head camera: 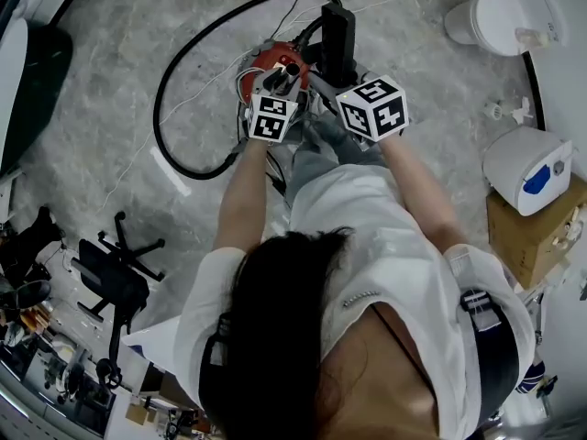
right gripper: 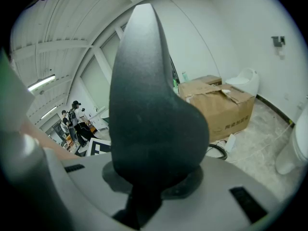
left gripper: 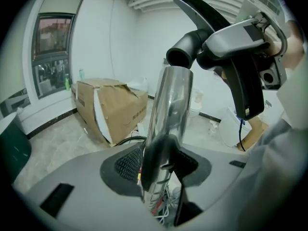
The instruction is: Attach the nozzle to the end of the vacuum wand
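Head view and both gripper views, one moment. The left gripper (left gripper: 161,165) is clamped on the chrome vacuum wand (left gripper: 173,105), its dark pads pressed to either side of the tube, which rises steeply away from the jaws. The right gripper (right gripper: 154,177) is closed on the black nozzle (right gripper: 144,105), which fills the middle of its view. In the left gripper view the nozzle's round open socket sits just above the wand's upper end; whether the two touch cannot be told, and the nozzle is not seated on the wand.

Surface and room: there is no worktop. The person stands on a grey, marble-patterned floor (head camera: 110,90). Ahead of the grippers lies the red vacuum body (head camera: 271,60), with its black hose (head camera: 170,71) looped wide across the floor. A black office chair (head camera: 115,278) stands to the person's left and a white toilet (head camera: 500,12) to the front right. The walls are white. A torn cardboard box (left gripper: 113,107) sits below a window (left gripper: 53,52), and people (right gripper: 72,117) stand far off.
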Motion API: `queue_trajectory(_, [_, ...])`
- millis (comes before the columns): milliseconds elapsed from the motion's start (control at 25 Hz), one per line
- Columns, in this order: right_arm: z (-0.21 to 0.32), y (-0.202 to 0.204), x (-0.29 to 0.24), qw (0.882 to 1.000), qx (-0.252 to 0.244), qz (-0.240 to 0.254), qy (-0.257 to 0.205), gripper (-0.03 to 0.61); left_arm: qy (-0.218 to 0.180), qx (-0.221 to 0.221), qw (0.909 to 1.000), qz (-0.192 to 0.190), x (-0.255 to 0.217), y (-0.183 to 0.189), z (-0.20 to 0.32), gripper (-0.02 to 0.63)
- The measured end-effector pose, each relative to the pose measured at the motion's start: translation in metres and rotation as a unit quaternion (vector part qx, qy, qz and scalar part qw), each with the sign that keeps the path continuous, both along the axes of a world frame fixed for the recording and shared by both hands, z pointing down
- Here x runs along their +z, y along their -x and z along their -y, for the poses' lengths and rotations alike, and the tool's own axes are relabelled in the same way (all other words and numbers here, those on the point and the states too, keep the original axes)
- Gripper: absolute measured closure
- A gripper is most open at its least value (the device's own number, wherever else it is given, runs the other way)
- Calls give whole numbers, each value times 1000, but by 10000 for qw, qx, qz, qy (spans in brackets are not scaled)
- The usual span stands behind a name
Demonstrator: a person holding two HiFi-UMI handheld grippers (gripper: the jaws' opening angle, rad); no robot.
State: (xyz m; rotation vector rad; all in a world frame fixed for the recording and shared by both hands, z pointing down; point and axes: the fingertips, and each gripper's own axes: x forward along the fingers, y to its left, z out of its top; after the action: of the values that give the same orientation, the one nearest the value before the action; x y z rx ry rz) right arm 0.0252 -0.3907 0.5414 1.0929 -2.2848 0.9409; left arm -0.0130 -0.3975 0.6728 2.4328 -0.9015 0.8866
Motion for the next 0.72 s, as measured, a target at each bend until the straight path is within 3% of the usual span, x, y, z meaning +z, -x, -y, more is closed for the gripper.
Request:
queue_trajectory(480, [-7,11,5,9994,-225,115,254,480,-251,31,9997,-69,-3,1,2,474])
queue_trajectory(720, [-15,21,11,9952,-693,270,629,480,-279,91,9996,-55,-4,-1,1,477])
